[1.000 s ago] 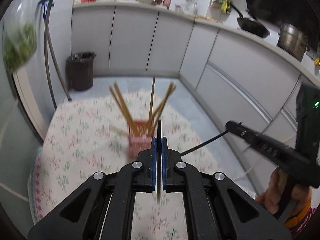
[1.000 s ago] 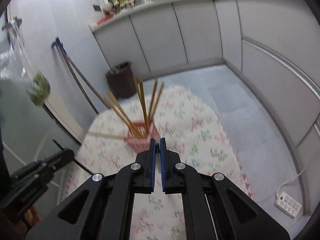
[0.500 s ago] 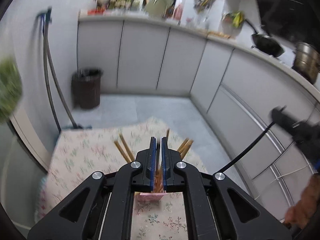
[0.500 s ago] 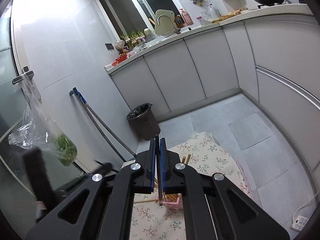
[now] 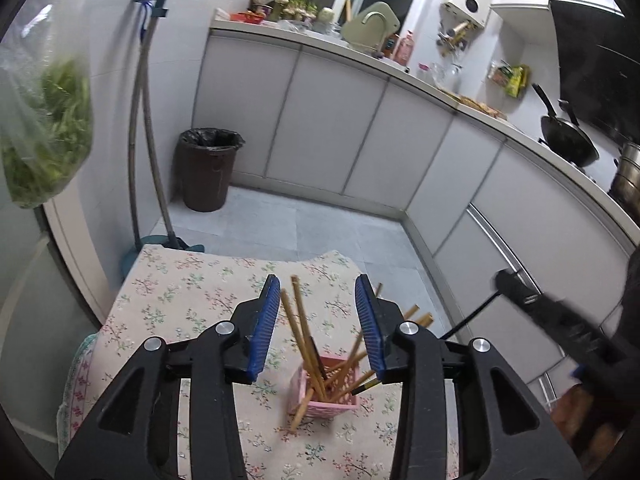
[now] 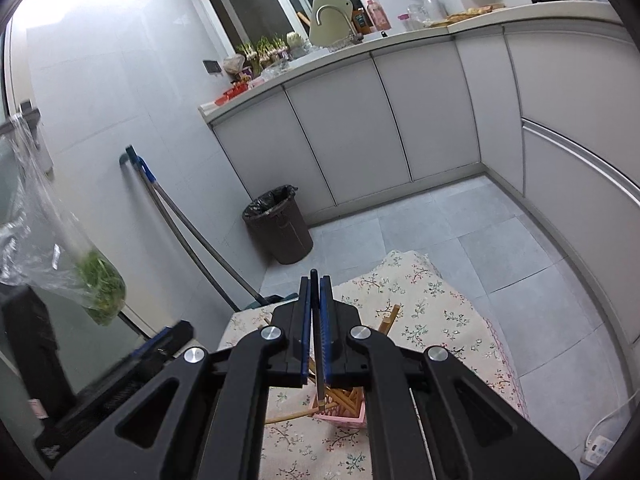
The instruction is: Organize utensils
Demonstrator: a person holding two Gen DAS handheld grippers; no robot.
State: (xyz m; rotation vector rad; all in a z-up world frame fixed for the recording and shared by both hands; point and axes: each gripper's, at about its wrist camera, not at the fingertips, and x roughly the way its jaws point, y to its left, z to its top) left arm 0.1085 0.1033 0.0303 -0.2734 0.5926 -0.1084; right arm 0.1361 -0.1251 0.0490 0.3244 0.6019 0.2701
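Chopsticks [image 5: 301, 330] lean in our pink basket [image 5: 325, 398] on the floral tablecloth [image 5: 176, 296], below both grippers. Our left gripper [image 5: 316, 322] hangs above it with jaws spread wide, holding nothing. Our right gripper [image 6: 316, 328] pinches a dark chopstick [image 6: 319, 376] over the basket. Farther off stands a brown bin [image 5: 208, 168].

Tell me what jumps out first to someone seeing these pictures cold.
A pink basket bristling with wooden chopsticks stands on the flowered tablecloth, right under the open left gripper. The right gripper is shut on a dark chopstick above that basket. A bag of greens hangs far left.
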